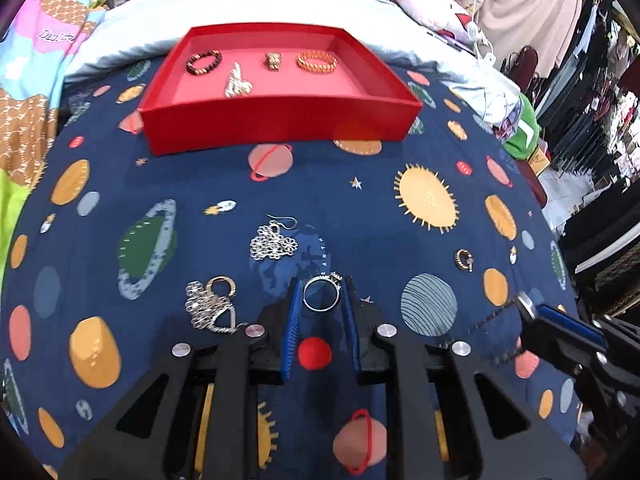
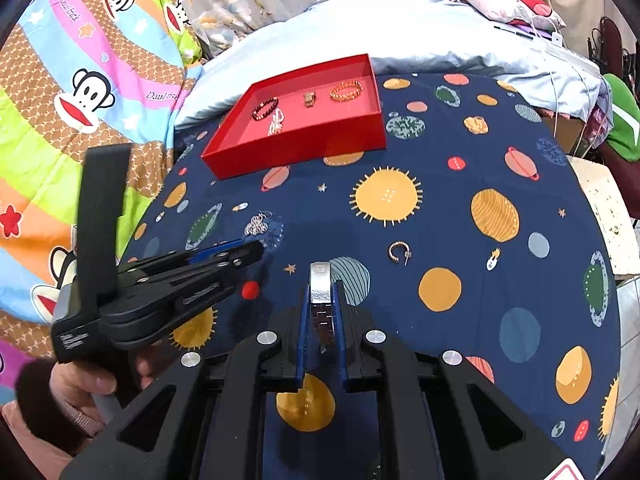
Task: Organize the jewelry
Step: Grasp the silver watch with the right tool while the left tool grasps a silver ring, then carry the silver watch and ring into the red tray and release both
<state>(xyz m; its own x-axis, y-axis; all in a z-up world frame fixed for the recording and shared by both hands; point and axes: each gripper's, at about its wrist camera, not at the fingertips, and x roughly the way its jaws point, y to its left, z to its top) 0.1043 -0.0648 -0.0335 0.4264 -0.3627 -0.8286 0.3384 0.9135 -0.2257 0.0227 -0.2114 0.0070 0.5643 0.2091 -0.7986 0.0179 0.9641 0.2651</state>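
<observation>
Two tools worked over a bed spread with a navy planet-print sheet (image 1: pixel 400 220). Only the left wrist view showed the left tool (image 1: pixel 322 294) closed narrowly around a silver stone-set ring (image 1: pixel 321 293), with a crystal cluster (image 1: pixel 208 306) at 9 o'clock and a silver chain (image 1: pixel 274 242) at 11. Only the right wrist view showed the right tool (image 2: pixel 321 308) gripping a silver link watch band (image 2: pixel 321 300), a gold hoop earring (image 2: pixel 399 252) lying at 1 o'clock. The red tray (image 1: pixel 280 124), at 12, held two bracelets. "EARTH" read on the sheet.
</observation>
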